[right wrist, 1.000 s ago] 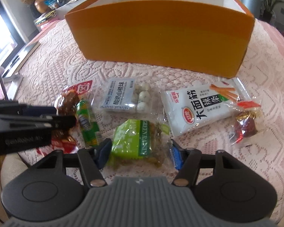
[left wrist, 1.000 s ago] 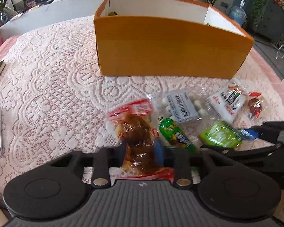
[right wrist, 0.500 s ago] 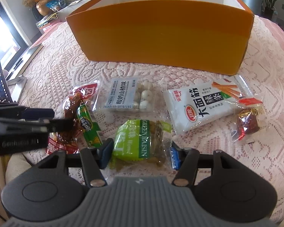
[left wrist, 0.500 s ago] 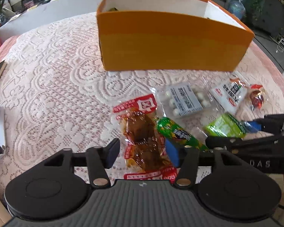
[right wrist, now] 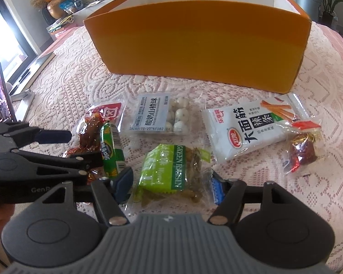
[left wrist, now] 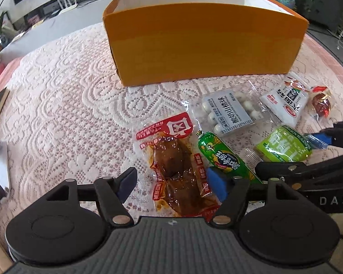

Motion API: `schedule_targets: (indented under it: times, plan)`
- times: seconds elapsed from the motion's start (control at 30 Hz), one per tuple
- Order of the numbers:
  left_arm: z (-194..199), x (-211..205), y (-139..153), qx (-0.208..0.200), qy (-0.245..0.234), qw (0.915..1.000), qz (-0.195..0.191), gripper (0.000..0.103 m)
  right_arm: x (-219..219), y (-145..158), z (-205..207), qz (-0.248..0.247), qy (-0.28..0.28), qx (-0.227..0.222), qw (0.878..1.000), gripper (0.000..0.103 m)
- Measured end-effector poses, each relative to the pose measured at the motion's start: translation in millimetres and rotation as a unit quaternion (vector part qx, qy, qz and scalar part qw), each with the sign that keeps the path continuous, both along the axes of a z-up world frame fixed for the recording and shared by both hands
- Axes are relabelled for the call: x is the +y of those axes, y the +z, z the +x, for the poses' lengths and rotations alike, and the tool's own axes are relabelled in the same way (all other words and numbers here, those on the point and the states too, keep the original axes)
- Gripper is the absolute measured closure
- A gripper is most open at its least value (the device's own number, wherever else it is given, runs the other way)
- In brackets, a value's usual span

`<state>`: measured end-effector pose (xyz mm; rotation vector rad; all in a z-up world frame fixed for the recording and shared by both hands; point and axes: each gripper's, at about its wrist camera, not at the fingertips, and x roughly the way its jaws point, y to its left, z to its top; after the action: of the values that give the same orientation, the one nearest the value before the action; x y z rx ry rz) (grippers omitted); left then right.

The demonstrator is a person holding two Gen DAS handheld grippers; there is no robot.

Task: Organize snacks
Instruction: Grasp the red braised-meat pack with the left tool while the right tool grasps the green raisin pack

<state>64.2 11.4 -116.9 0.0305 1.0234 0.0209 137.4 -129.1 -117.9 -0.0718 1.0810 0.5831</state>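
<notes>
The red meat packet [left wrist: 178,166] is lying flat on the lace counter [left wrist: 64,114], in front of the orange box [left wrist: 203,43]. One second ago the left claw [left wrist: 171,183] was squeezing this packet. Now its fingers are standing wide apart, one on each side of the packet's near end, and they are not pressing it. So the packet is not being carried yet, and I think the grab has to be tried again.

The packet is long. Its long way is running from the claw toward the box, leaning a bit to the right, and its red top is pointing at the box.

The green sausage stick [left wrist: 224,157] is lying just beside it on the right.

The right claw [right wrist: 171,186] is spread open around the green raisin bag [right wrist: 173,171], not pinching it.

The white ball packet [right wrist: 159,114] and the white spicy strip bag [right wrist: 251,127] are waiting nearer the box.
</notes>
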Motion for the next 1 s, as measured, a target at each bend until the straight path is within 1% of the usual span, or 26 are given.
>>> schedule_targets:
  times: [0.17,0.33,0.4,0.57,0.63,0.67,0.7,0.77,0.83,0.93,0.97,1.0]
  plan:
    - [-2,3,5,0.002,-0.01,0.9998,-0.015,0.021,-1,0,-1,0.003,0.001,0.001,1.0,0.035]
    - [-5,6,3,0.005,-0.028,0.999,-0.034,0.017,-2,0,0,0.005,0.001,0.002,1.0,0.035]
    - [-4,6,2,0.008,-0.026,0.9991,-0.032,0.014,-3,0,0,0.007,-0.001,0.004,1.0,0.035]
    - [0,4,-3,0.012,-0.024,0.9991,-0.033,0.012,-6,1,2,0.013,-0.005,0.008,1.0,0.035]
    - [1,-1,-8,0.02,-0.034,0.999,-0.022,0.007,-8,1,3,0.019,-0.009,0.013,1.0,0.034]
    - [-1,-4,-9,0.013,-0.038,0.9991,-0.01,0.004,-8,1,4,0.021,-0.009,0.015,1.0,0.034]
    - [-1,-5,-9,0.01,-0.04,0.9991,-0.006,0.004,-9,1,4,0.022,-0.008,0.016,1.0,0.034]
    - [0,-2,-9,0.014,-0.031,0.9992,-0.02,0.004,-10,1,4,0.023,-0.009,0.016,1.0,0.034]
    - [0,-1,-9,0.015,-0.027,0.9993,-0.022,0.006,-11,1,5,0.026,-0.011,0.017,0.999,0.034]
    - [-1,-4,-7,0.011,-0.031,0.9991,-0.025,0.017,-9,1,3,0.021,-0.005,0.011,1.0,0.036]
    - [-1,-4,-6,0.007,-0.031,0.9992,-0.026,0.027,-9,1,3,0.019,-0.003,0.008,1.0,0.04]
    - [-1,-3,-6,0.005,-0.029,0.9992,-0.027,0.032,-9,1,2,0.013,-0.001,0.003,1.0,0.042]
